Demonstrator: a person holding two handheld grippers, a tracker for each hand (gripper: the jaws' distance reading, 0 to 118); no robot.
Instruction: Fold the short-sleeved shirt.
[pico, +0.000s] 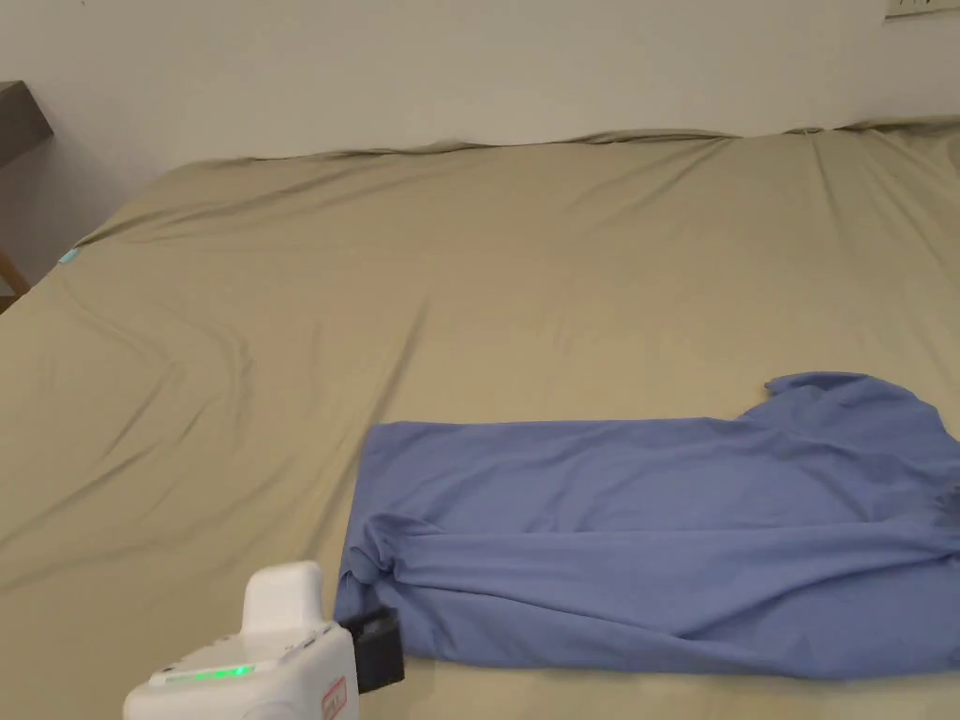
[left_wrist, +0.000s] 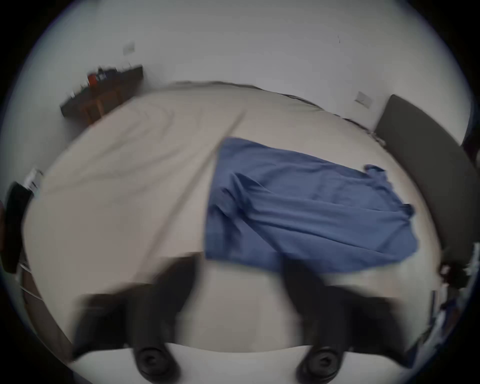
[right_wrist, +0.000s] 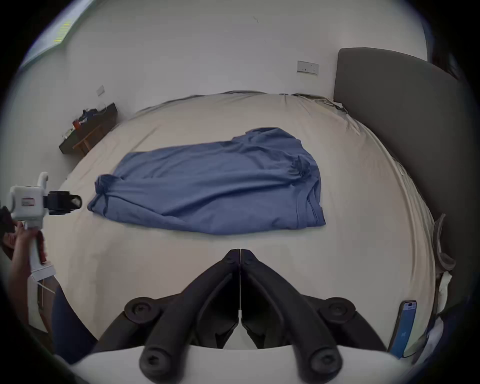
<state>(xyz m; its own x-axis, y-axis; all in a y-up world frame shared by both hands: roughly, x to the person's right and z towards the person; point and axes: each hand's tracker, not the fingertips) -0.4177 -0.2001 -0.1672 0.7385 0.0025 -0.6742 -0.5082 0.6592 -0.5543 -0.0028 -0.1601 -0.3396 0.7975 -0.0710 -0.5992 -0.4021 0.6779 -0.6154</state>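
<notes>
A blue shirt (pico: 656, 544) lies on the bed (pico: 375, 281), near the front edge and to the right of the middle. It is folded lengthwise into a long band, hem end to the left and collar end to the right, where one short sleeve juts toward the far side. The cloth is rumpled, with a small bunch at the near left corner and long creases running along it.

The left gripper (pico: 375, 647) is just beside that near left corner, its black jaws pointing at the shirt. In the left gripper view its jaws stand wide apart with nothing between them, though that picture is blurred; the bare sheet shows in the gap and the shirt's near edge lies just beyond the tips. From the right gripper view, a hand (right_wrist: 22, 239) can be seen holding it by its white handle, jaws short of the cloth.

The right gripper (right_wrist: 239, 253) is over the bare sheet in front of the shirt, apart from it, jaws pressed together tip to tip and holding nothing.

A dark headboard (right_wrist: 394, 124) stands at the right end, a small table (right_wrist: 88, 130) at the far left, and a phone (right_wrist: 404, 330) lies at the near right.
</notes>
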